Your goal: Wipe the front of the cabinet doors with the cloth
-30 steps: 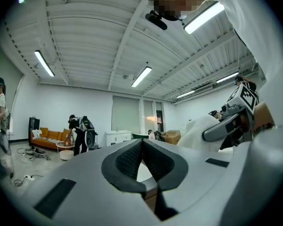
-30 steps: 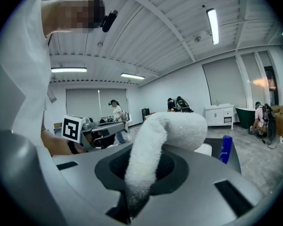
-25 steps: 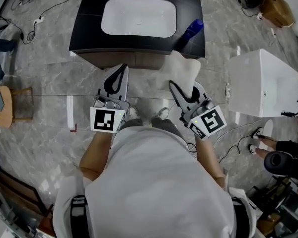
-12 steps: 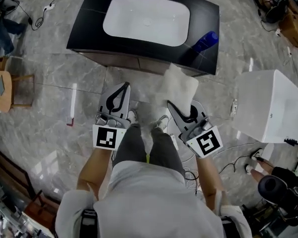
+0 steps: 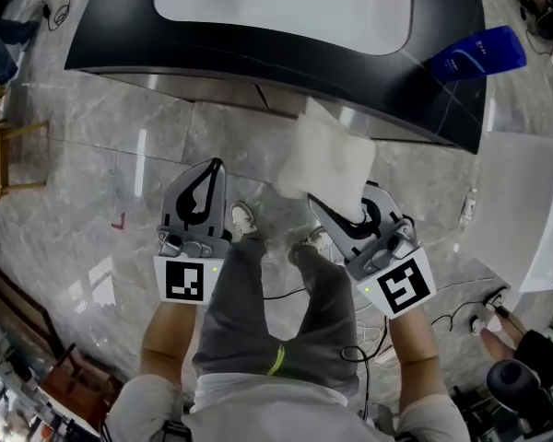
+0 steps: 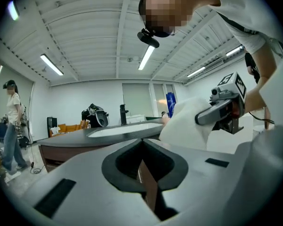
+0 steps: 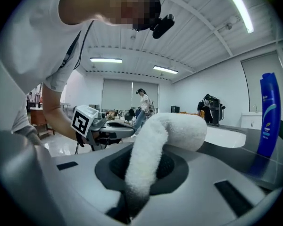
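Note:
The cabinet has a black top with a white sink, and a thin strip of its brown door front shows below the top's edge. My right gripper is shut on a thick white cloth, which hangs just short of the door front. In the right gripper view the cloth curls up out of the jaws of the right gripper. My left gripper is shut with nothing in it, level with the right one and to the left of the cloth; its jaws meet in the left gripper view.
A blue bottle stands on the cabinet top's right corner. To the right is a white box, and a wooden stool stands at the far left. Cables lie on the marble floor by my shoes.
My view has closed in on the cabinet, which now fills the top of the frame. Both grippers have come nearer the door front, the right one still carrying the cloth.

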